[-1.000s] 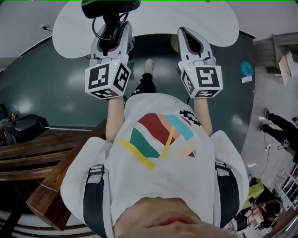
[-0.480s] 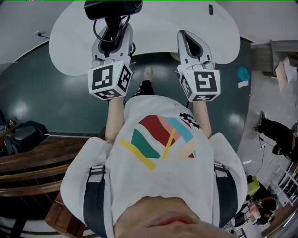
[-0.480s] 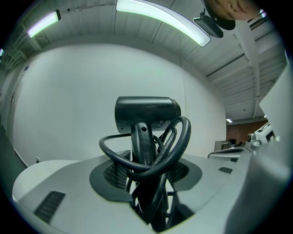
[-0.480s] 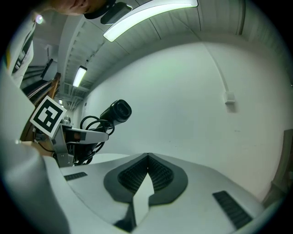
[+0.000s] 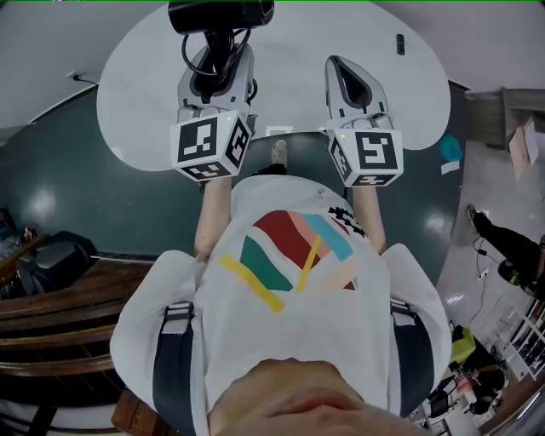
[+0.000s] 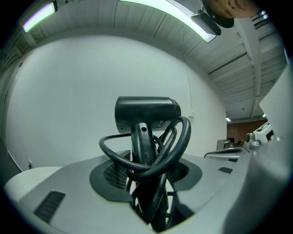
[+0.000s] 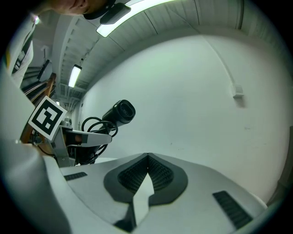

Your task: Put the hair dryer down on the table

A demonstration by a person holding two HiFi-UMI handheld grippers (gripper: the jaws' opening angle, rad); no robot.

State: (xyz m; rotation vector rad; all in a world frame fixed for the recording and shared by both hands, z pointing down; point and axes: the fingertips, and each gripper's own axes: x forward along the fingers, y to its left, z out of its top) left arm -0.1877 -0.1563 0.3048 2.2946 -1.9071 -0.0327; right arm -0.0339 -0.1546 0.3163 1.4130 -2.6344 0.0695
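Big white table (image 5: 136,102) at twelve o'clock from the person: rounded outline, a smooth matt top, nearly bare. Only one small dark object (image 5: 400,43) lies toward its one-o'clock edge, too small to name. Below it the floor (image 5: 85,196) is dark green and glossy, with pale light spots on it.

Nothing is set down yet, I'd say. The hair dryer (image 5: 220,15) is up in the air, held out at eleven o'clock with the table top behind it in the head view; how high it hangs I can't tell. What's left looks like the whole finish: lower it onto the table and let go.

The left tongs (image 6: 147,176) are clamped on the dryer's handle, with the barrel standing upright at their twelve o'clock. It's black matt plastic, a stubby cylinder on a slim stalk. The cord (image 6: 179,137), thick rubbery black, is looped in fat coils round the handle, and some of it is pinched in the grip too.

The right tongs (image 7: 146,157) sit at one o'clock, tips closed together and carrying nothing. Both have pale grey shells with dark ribbed pads. Each carries a cube (image 5: 211,146) with black-and-white square markers.
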